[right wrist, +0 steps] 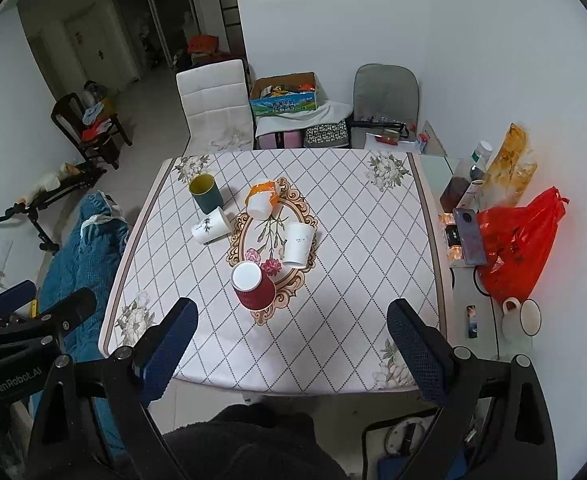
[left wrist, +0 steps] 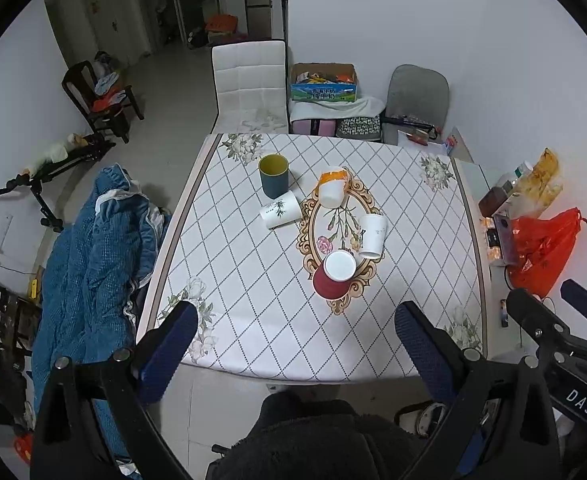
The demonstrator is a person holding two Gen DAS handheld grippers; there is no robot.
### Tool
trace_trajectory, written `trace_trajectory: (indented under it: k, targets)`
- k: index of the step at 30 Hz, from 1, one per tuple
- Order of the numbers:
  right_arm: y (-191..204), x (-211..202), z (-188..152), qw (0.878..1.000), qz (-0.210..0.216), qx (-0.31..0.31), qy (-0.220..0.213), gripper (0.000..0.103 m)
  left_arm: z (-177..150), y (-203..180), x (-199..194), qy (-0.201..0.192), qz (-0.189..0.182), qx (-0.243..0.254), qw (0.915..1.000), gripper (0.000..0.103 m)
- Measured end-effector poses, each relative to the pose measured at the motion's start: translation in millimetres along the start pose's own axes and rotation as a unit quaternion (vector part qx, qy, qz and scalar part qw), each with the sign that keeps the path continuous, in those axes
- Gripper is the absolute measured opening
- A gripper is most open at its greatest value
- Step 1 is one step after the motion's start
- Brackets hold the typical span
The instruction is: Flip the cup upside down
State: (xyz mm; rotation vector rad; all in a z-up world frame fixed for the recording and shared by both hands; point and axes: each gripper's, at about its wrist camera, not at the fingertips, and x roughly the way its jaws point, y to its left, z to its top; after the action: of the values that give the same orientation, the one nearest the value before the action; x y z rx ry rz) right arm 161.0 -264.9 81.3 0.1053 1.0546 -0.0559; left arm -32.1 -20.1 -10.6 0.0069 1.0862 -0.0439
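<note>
Several cups stand on the table [left wrist: 253, 320] [right wrist: 353, 300]. A dark teal cup [left wrist: 273, 175] [right wrist: 206, 193] stands upright, mouth up. A white cup with a leaf print [left wrist: 279, 209] [right wrist: 211, 225], an orange-and-white cup [left wrist: 332, 187] [right wrist: 262, 199], a plain white cup [left wrist: 372, 236] [right wrist: 299, 244] and a red ribbed cup [left wrist: 333, 277] [right wrist: 253, 287] all stand upside down. My left gripper [left wrist: 297, 330] is open and empty above the table's near edge. My right gripper [right wrist: 291, 326] is open and empty there too.
A white chair [left wrist: 249, 80] stands at the far side, beside a cardboard box [left wrist: 323, 82] and a grey chair [left wrist: 417, 96]. A red plastic bag [right wrist: 517, 240], bottles and a white mug [right wrist: 521, 316] crowd the right ledge. A blue quilt [left wrist: 93, 260] lies left.
</note>
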Motion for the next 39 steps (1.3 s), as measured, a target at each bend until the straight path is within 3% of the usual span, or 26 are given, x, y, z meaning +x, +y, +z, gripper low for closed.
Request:
trace_trajectory:
  k: [39]
  targets:
    - [4.6, -1.8, -5.9, 1.0, -0.002, 0.002, 0.01, 0.097, -6.7, 6.9, -14.2, -0.004, 0.015, 0.026, 0.9995, 0.101]
